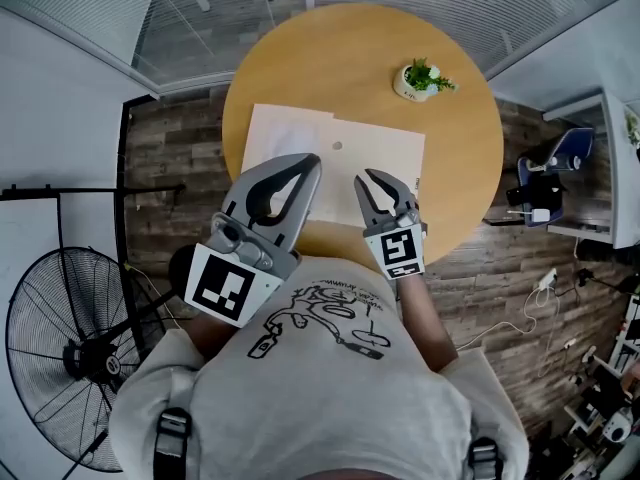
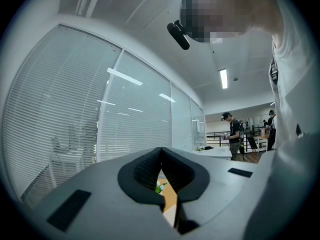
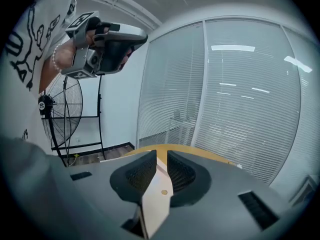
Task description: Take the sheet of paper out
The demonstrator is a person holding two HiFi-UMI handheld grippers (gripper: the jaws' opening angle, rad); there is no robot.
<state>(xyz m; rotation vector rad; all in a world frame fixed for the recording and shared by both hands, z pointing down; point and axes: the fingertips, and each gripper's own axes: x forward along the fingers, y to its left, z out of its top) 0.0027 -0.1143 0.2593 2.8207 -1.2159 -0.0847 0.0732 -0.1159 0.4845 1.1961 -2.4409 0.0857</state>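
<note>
Head view: white sheet (image 1: 285, 133) was noted protruding upper-left from the beige envelope (image 1: 385, 158) at frame centre, right gripper (image 1: 366, 180) held slightly parted over its near edge, presumably for pinning, left gripper (image 1: 312, 164) clenched empty.

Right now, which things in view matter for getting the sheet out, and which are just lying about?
For the job:
- white sheet of paper, showing past the left end of the beige envelope
- right tongs, open, by the envelope's near edge
- left tongs, shut, empty

Just lying about:
- potted plant on the table
- standing fan on the floor
</note>
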